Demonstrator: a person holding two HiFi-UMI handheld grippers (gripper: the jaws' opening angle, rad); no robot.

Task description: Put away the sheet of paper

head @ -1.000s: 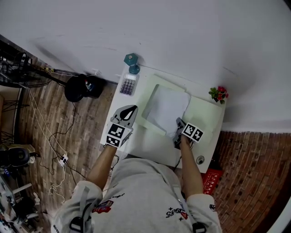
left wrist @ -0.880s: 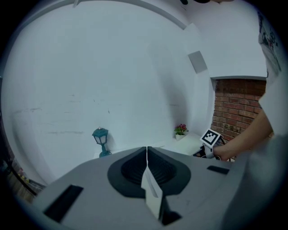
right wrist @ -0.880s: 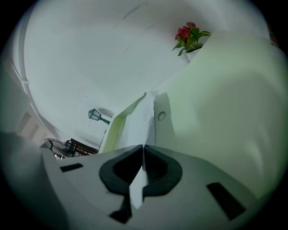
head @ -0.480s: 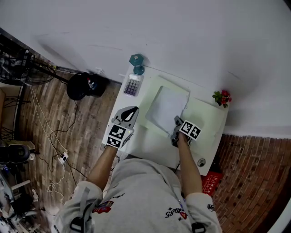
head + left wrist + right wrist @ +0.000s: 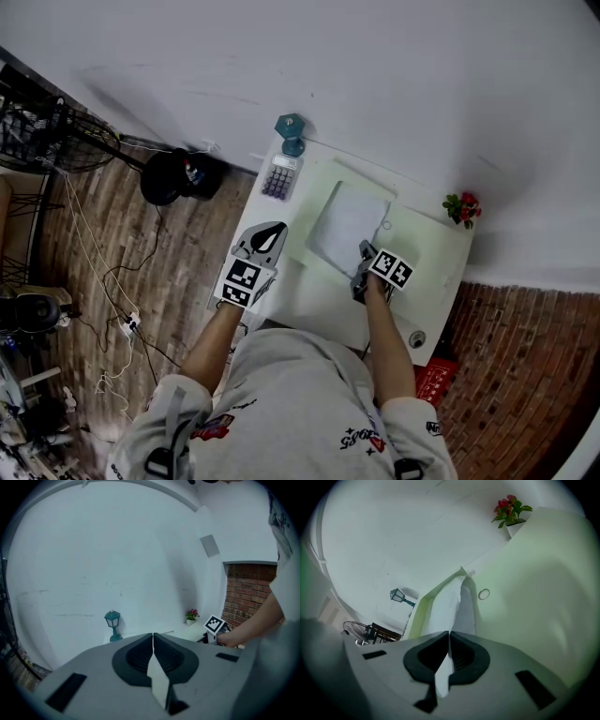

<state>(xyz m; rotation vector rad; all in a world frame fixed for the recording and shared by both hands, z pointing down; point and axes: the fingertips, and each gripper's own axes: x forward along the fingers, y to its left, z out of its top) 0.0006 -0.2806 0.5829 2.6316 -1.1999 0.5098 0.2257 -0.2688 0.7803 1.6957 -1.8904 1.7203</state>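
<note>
The sheet of paper [image 5: 349, 225] has sunk flatter onto the open green folder [image 5: 427, 258], its near corner pinched between the closed jaws of the right gripper [image 5: 364, 255], seemingly to slide it squarely inside, while the left gripper [image 5: 272, 228] waits shut and empty over the left edge of the desk [image 5: 319, 302].

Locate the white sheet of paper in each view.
Head view: white sheet of paper at centre, on the pale green folder.
Left gripper view: not in it.
Right gripper view: centre, running up from the jaws.
Shared landmark: small teal lantern ornament, in all three.
</note>
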